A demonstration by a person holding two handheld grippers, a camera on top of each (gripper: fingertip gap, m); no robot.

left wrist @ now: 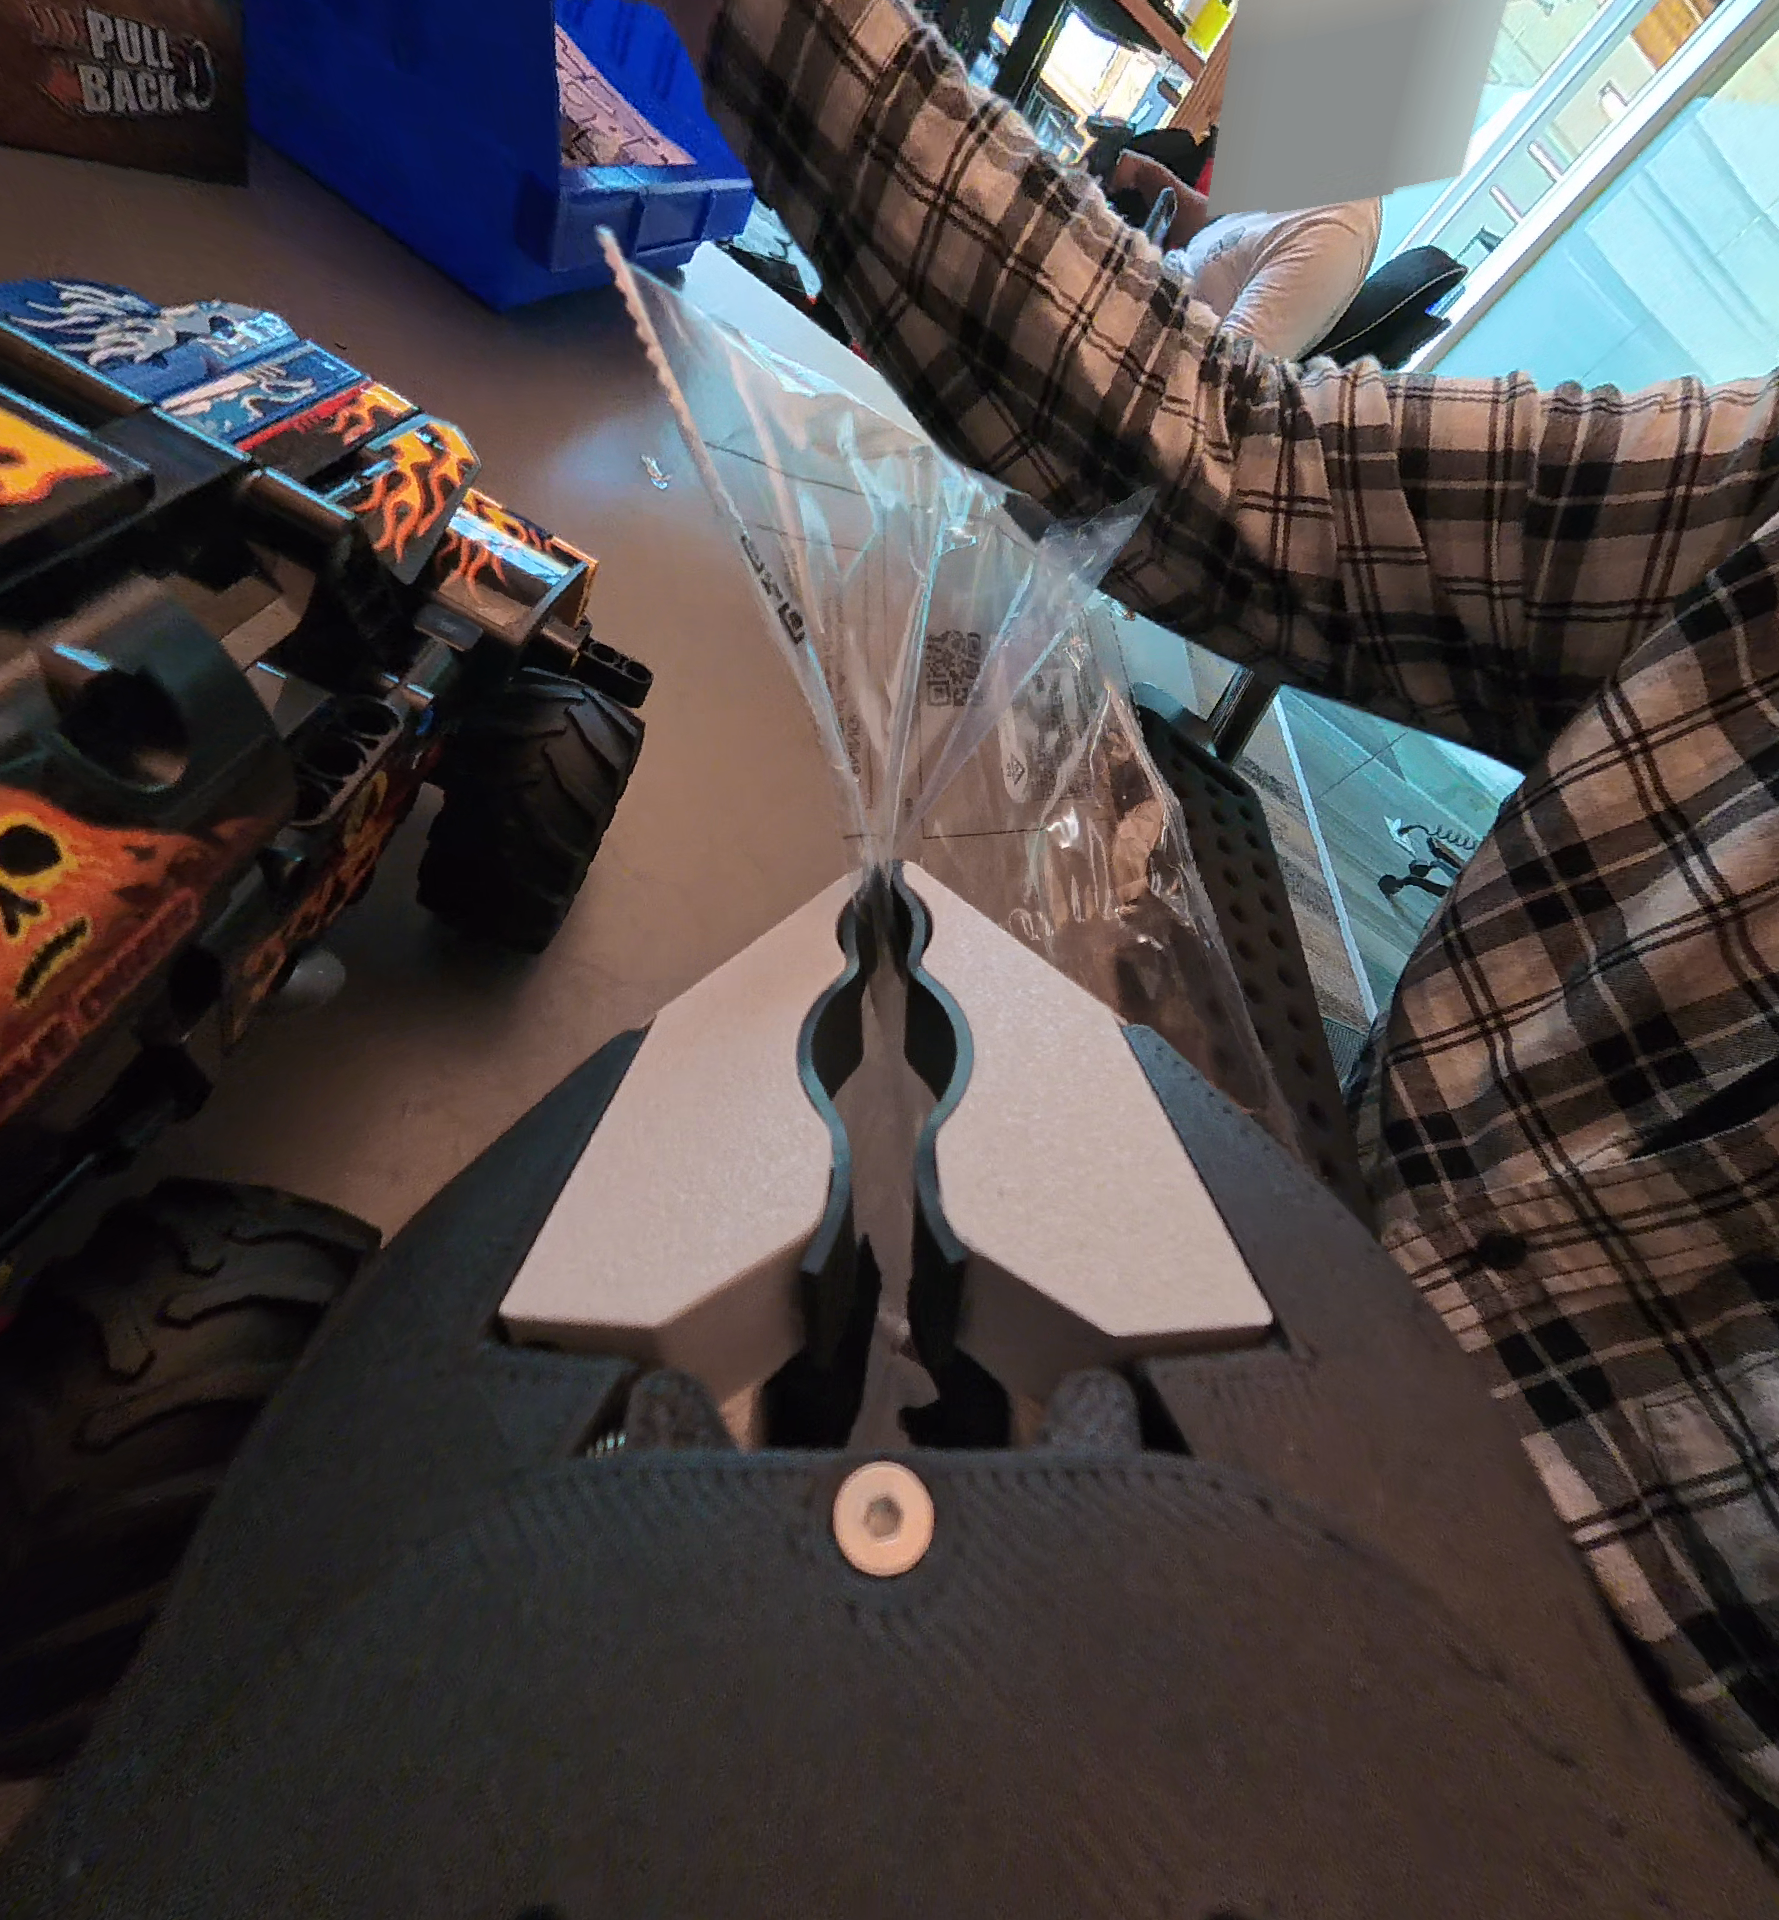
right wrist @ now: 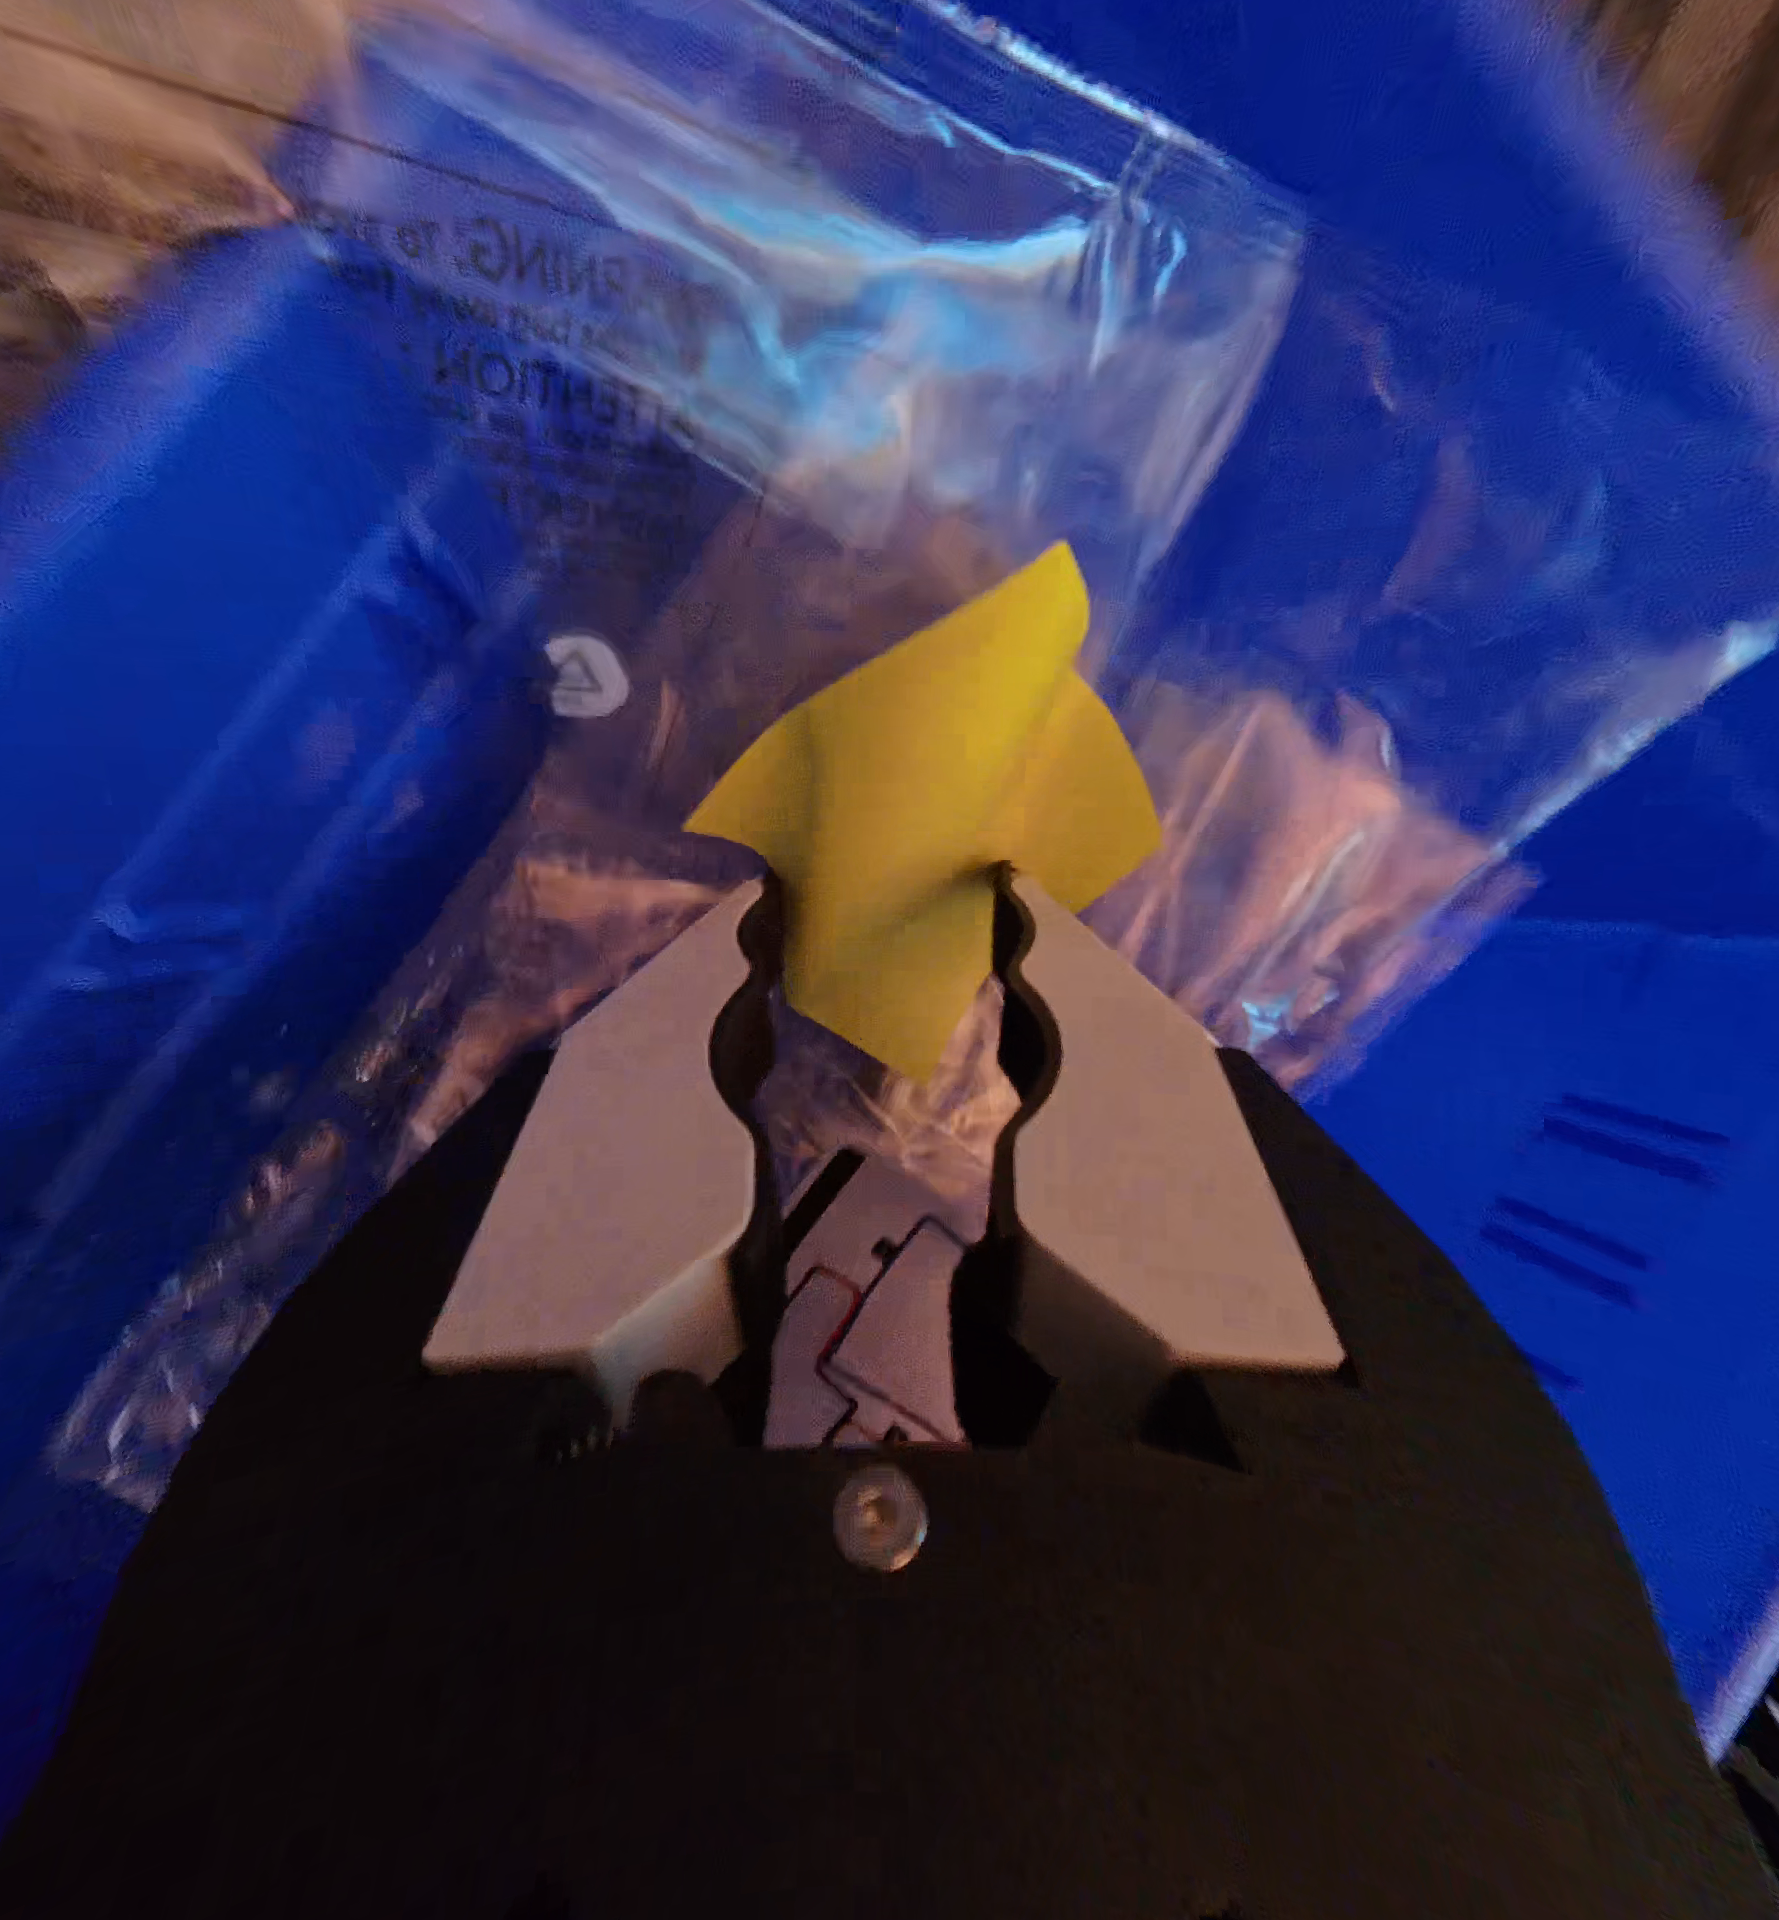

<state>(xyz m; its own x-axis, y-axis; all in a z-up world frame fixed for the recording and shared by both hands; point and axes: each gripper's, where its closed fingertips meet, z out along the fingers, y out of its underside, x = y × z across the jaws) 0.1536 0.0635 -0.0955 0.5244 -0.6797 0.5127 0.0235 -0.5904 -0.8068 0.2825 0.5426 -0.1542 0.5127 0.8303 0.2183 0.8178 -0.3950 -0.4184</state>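
Pinching a gathered corner of the clear plastic bag [left wrist: 895, 623], my left tool [left wrist: 880, 883] has its tips pressed together on the film, and the bag fans upward and away from them, slack and creased. To the left of this tool a toy monster truck [left wrist: 189, 675] with flame and skull decals stands on the grey worktop [left wrist: 573, 436], close by but not touching the tool. Ahead and to the left sits a blue bin [left wrist: 469, 135], with a dark printed box [left wrist: 85, 83] further left. A plaid sleeve [left wrist: 1384, 520] crosses ahead and to the right, reaching towards the bag's far side.

My right tool [right wrist: 885, 894] is clamped on a small yellow piece [right wrist: 926, 810], its tips held a little apart by the piece's thickness; whether the piece is paper, foam or soft plastic I cannot tell. Directly beyond the tips hangs the same clear bag [right wrist: 864, 364], with the blue bin wall [right wrist: 1591, 1039] behind it. I cannot tell whether the yellow piece lies inside the film or just in front of it.

I judge the bag nearly weightless, limp and slippery: it keeps no shape, so a bunched corner or the stiffer sealed edge gives the surest hold. The yellow piece looks light and bendable, best held firmly across its middle.
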